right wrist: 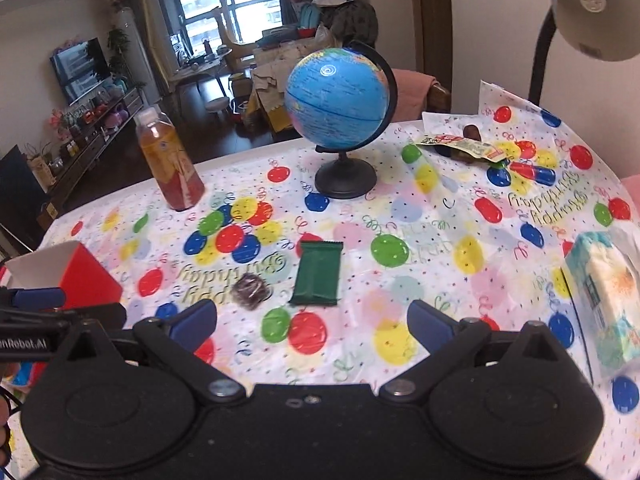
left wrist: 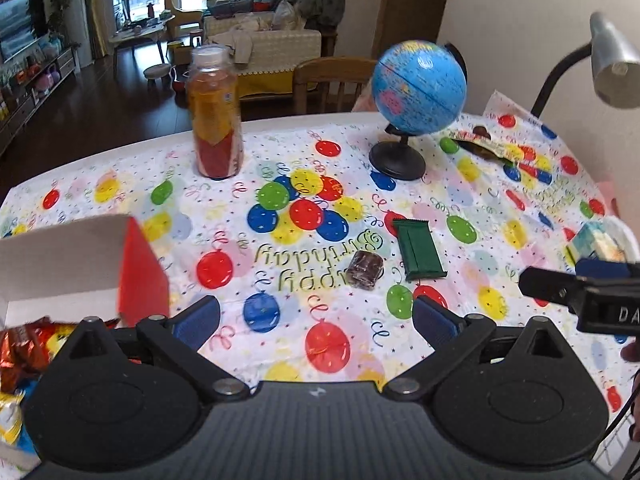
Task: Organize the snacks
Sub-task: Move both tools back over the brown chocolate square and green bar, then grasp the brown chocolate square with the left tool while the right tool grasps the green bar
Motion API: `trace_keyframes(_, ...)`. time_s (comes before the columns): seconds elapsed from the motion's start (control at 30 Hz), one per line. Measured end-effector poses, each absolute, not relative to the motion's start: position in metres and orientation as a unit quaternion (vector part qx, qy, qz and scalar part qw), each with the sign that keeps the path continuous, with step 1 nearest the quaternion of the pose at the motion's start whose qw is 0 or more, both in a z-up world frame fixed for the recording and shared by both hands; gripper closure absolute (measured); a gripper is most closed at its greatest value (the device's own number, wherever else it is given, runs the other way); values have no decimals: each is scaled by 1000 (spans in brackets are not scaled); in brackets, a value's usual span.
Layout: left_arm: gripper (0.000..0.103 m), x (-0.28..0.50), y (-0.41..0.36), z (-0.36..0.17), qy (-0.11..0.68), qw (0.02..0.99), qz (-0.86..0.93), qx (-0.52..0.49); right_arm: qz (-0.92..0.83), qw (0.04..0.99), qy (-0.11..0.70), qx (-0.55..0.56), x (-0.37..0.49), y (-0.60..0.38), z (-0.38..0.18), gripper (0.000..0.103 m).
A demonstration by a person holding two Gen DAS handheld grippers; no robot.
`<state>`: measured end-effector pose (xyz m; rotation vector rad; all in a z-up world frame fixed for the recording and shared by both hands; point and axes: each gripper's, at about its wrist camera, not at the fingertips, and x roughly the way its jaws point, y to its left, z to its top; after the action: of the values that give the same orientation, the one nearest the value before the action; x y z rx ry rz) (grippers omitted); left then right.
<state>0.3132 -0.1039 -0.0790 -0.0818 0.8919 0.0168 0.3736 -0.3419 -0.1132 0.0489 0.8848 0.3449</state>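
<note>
Far left there's a red box (left wrist: 142, 268) with its flap up and some shiny snack packets (left wrist: 28, 344) already inside, so that looks like the drop-off spot. Next over, the left gripper (left wrist: 316, 316) has its fingers spread wide with nothing between them, just balloon-print tablecloth (left wrist: 224, 208). A bit ahead of those fingers lies a small dark wrapped candy (left wrist: 365, 269), and just beside it to the right a flat green snack bar (left wrist: 422, 249) — neither is touching any finger.

The candy looks light and a bit squashy, so I'd guess a gentle pinch across its middle does it. The bar looks stiff-ish with a slick wrapper, probably best taken across the narrow width rather than by the crimped ends.

The right gripper (right wrist: 312, 322) is spread wide and empty too, with the bar lying just ahead of its gap. Further right sits a tissue pack (right wrist: 604, 300) — not a snack, leave it.
</note>
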Motion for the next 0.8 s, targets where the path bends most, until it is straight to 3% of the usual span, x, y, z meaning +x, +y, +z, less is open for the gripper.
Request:
trace_keyframes(0.33,2,366,-127,-116,450,893,12,7,167,878,449,-2,433,-331,-150,11)
trace_keyframes(0.5,9,389,-133,-135,466,884,3,20,174,861,479,-8,460,-323,-175,22)
trace_keyframes(0.63,21,406,-137,-151,482,876,-6,27,184,850,493,-13,478,-312,-189,25)
trace_keyframes(0.8,24,422,-140,-165,497,867,-19,28,186,840,508,-26,496,-297,-206,27)
